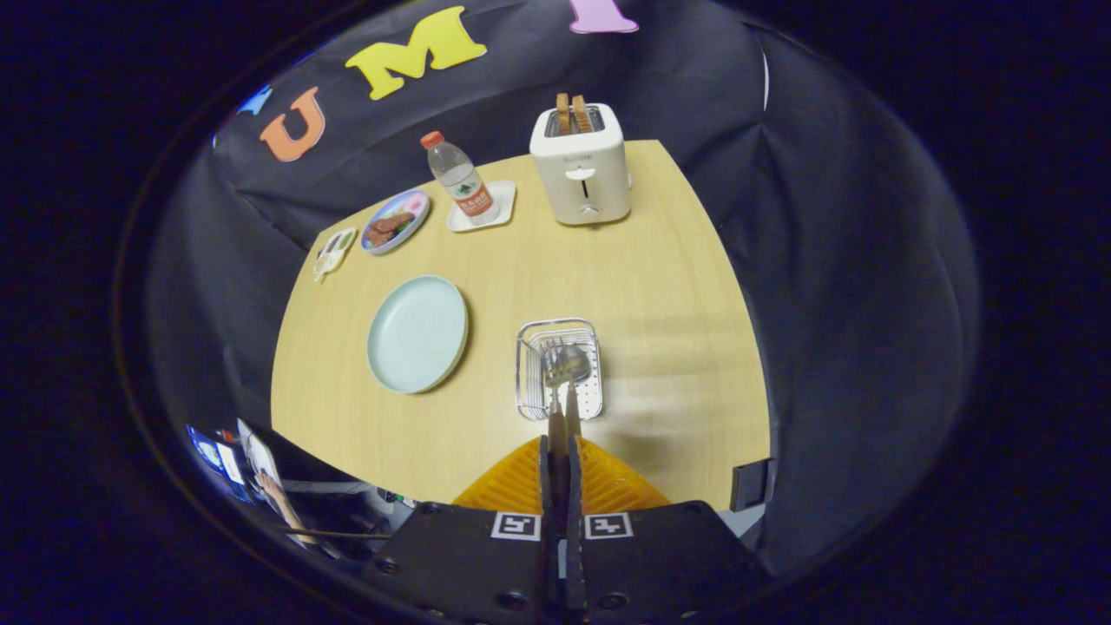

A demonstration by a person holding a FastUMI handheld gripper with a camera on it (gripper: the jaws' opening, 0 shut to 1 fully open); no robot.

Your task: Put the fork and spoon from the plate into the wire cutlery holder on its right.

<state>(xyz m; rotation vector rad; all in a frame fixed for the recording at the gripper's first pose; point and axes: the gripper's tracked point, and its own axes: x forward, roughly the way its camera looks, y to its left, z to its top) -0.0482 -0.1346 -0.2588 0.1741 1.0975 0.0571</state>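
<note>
My gripper [561, 451] is shut on the wooden handles of the fork [553, 369] and spoon [575, 363], held side by side between the fingers. Their metal heads point forward and hang above the wire cutlery holder [526, 382], which stands on the wooden table just ahead of the fingers. The pale green plate [417, 334] lies to the left of the holder with nothing on it.
At the table's far side stand a white toaster [581, 169] with two slices of bread, a water bottle [460, 180] on a white coaster, a small plate with food [396, 220] and a little white tray [334, 252]. The table [677, 312] ends close on the right.
</note>
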